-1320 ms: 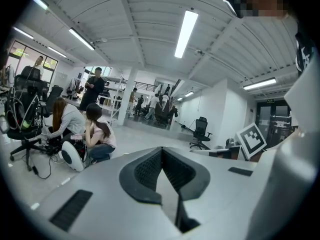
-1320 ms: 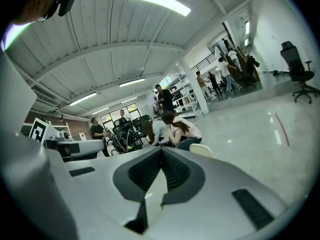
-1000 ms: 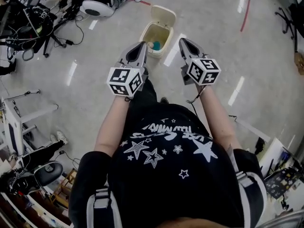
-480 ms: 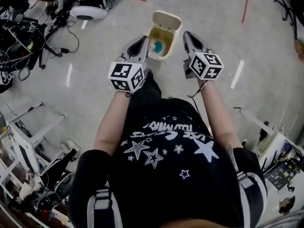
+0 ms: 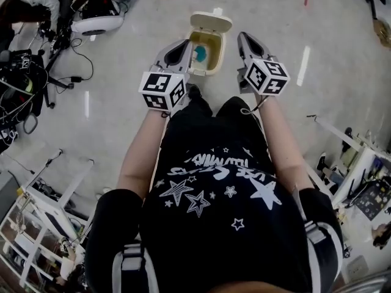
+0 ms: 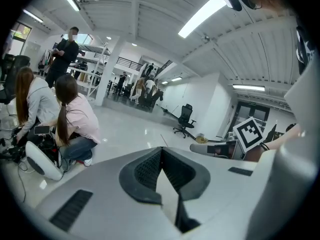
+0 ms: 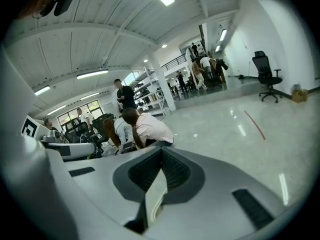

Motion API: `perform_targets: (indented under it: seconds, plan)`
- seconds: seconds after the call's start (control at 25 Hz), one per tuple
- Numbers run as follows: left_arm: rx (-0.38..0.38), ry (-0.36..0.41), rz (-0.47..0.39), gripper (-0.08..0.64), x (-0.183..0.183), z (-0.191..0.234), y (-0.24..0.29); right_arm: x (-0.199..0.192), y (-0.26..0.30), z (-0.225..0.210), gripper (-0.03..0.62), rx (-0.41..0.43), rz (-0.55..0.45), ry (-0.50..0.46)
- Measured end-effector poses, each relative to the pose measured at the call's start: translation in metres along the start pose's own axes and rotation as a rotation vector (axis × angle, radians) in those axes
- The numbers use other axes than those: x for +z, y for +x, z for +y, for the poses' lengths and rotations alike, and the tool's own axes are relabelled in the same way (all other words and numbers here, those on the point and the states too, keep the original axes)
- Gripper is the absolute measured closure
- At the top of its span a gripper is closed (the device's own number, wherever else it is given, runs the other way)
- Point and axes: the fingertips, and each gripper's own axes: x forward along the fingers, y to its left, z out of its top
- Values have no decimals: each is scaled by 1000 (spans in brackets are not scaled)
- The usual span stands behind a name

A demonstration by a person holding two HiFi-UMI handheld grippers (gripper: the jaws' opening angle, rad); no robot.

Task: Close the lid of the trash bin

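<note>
The trash bin (image 5: 205, 52) stands on the pale floor (image 5: 110, 133) straight ahead of me, a small cream box seen from above. Its lid (image 5: 211, 22) is up, tipped back on the far side, so the inside lies open. Something blue (image 5: 200, 55) sits in it; I cannot tell what it is.

My left claw (image 5: 182, 45) points forward with its tip just beside the bin's left rim as the head view shows it. How high it is above the rim I cannot tell. Its two jaws are pressed together at the tips with nothing between them. My right claw (image 5: 243, 39) is level with it on the bin's other side, a little apart from the right wall. Its jaws are likewise closed on nothing. So the bin lies between the two claws, and neither one touches the lid.

Both gripper views look out across the room rather than down at the bin. From the left claw I see two people crouching (image 6: 70, 119) on the floor and an office chair (image 6: 185, 119) further off. From the right claw I see a red line (image 7: 255, 125) on the glossy floor. A tangle of cables and gear (image 5: 24, 78) lies well off to my left.
</note>
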Motion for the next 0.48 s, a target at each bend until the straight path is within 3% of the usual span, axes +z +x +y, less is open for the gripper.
perform_targets:
  seconds: [0.32,0.48]
  plan:
    - [5,4,45,549,-14,16,40,-11,26,-27,597,-16,15,34]
    - [40,4,57,549,-20,23,68,-11,41,-52,597,-23,-2,-2]
